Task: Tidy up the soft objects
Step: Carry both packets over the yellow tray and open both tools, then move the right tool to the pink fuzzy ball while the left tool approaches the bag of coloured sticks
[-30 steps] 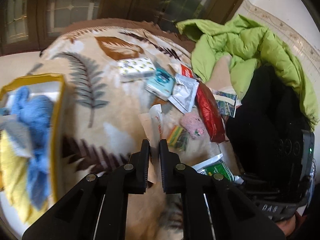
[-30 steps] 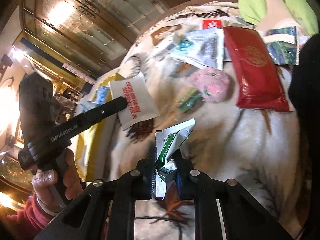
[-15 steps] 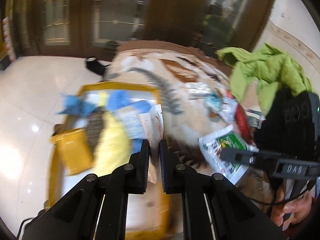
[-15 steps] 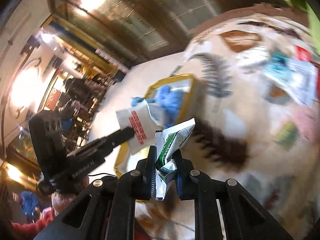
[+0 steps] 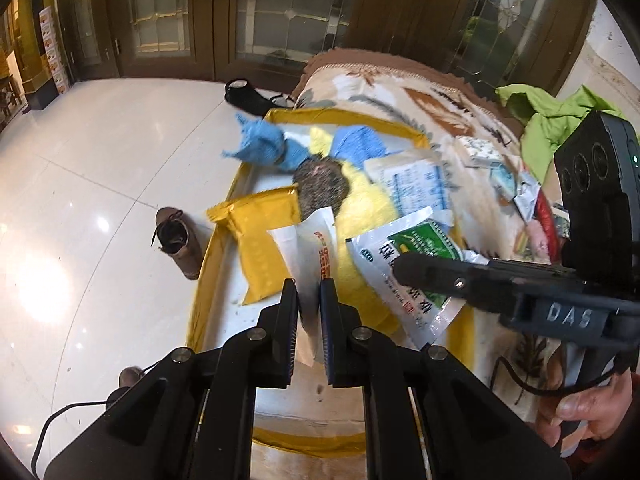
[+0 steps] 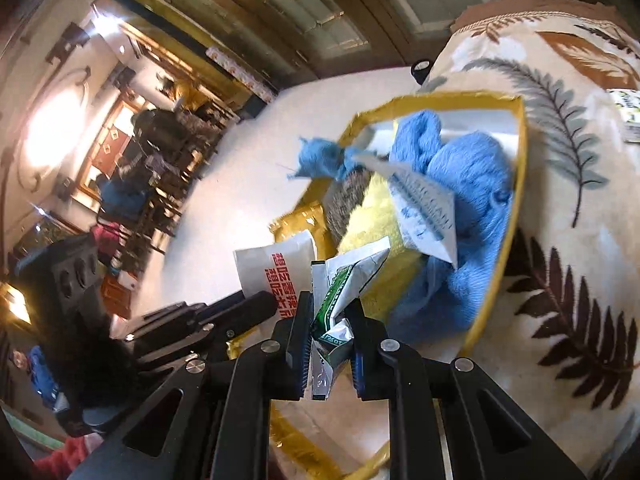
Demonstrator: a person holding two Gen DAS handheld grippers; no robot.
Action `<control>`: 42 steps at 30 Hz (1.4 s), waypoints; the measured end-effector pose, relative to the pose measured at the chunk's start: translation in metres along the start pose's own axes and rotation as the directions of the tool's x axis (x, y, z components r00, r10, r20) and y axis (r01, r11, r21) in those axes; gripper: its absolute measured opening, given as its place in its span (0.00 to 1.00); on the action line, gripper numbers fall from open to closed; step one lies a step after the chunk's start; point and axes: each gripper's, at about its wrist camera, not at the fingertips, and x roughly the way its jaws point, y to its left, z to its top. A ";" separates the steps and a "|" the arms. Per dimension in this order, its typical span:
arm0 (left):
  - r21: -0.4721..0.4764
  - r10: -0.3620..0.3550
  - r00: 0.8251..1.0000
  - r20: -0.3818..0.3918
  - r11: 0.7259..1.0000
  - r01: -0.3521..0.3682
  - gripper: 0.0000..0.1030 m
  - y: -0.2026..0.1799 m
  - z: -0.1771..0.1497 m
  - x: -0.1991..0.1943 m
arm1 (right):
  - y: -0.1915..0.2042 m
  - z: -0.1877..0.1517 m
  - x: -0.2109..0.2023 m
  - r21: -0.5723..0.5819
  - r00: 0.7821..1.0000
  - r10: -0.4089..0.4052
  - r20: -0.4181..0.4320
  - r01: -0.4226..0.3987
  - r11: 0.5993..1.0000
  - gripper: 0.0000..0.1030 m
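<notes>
Both packets hang over the yellow-rimmed box: lower each until it sits on the pile before letting go, so nothing slides over the rim. Left gripper clamped on white sachet with red print, which sticks up beyond the fingertips. Right gripper clamped on crumpled green-and-white packet, pinched low, top poking forward over yellow cloth.

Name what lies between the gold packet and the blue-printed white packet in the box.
In the left wrist view, a dark speckled round pad on yellow cloth lies between the gold packet and white packet.
</notes>
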 end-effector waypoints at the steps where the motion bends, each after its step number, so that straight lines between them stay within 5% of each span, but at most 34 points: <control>1: -0.004 -0.001 1.000 -0.003 1.000 0.001 0.09 0.003 -0.001 0.002 | 0.001 0.000 0.004 -0.006 1.000 -0.011 -0.006 0.011 1.000 0.20; 6: 0.010 0.056 0.998 0.009 0.998 -0.056 0.18 0.006 -0.005 0.006 | -0.001 -0.006 0.011 -0.028 0.997 -0.067 -0.039 0.066 0.997 0.34; 9: 0.000 0.078 0.997 0.007 0.997 -0.078 0.39 0.011 -0.005 0.007 | 0.000 -0.012 -0.007 -0.069 0.994 -0.108 -0.010 0.107 0.992 0.48; 14: 0.028 0.134 0.990 0.046 0.990 -0.136 0.43 0.011 -0.007 -0.002 | 0.003 -0.012 -0.032 -0.090 0.992 -0.124 0.036 0.126 0.988 0.48; 26: 0.053 0.130 0.988 0.083 0.989 -0.135 0.46 -0.012 0.000 -0.013 | -0.003 -0.022 -0.064 -0.073 0.990 -0.120 0.077 0.125 0.989 0.50; 42: 0.213 -0.003 0.996 0.084 0.977 -0.015 0.52 -0.112 0.017 -0.001 | -0.111 -0.054 -0.186 0.162 0.942 -0.268 0.202 0.237 0.958 0.56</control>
